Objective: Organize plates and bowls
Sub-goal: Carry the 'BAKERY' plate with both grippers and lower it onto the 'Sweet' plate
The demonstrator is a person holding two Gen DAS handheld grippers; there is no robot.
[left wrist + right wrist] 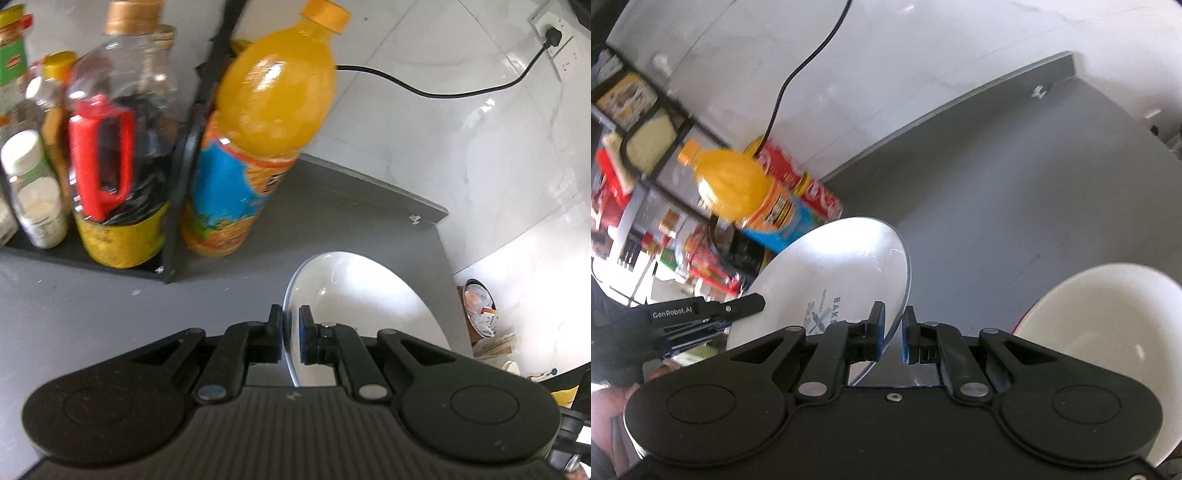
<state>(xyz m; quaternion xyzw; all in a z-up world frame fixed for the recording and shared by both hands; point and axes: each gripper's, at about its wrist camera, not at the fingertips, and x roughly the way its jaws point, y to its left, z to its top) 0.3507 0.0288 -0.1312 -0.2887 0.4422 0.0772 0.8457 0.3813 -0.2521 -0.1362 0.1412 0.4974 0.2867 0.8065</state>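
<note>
White glazed ceramic fills the lower centre of both views — a shallow plate (354, 295) is held on edge above the grey counter (92, 306), its thin rim pinched between the narrowed fingers of the left gripper (290, 334). In the right wrist view the same plate (842, 273) is seen tilted, printed lettering on its underside, and its rim passes between the blue pads of the right gripper (892, 332); whether those pads actually clamp it cannot be told. A cream bowl (1108, 321), smooth and deep, sits at lower right, apart from the plate. The sorting is judged barely begun — one plate is lifted, nothing is seen stacked. An orange juice bottle (266, 129) and a rack (173, 221) of jars crowd the upper left.
</note>
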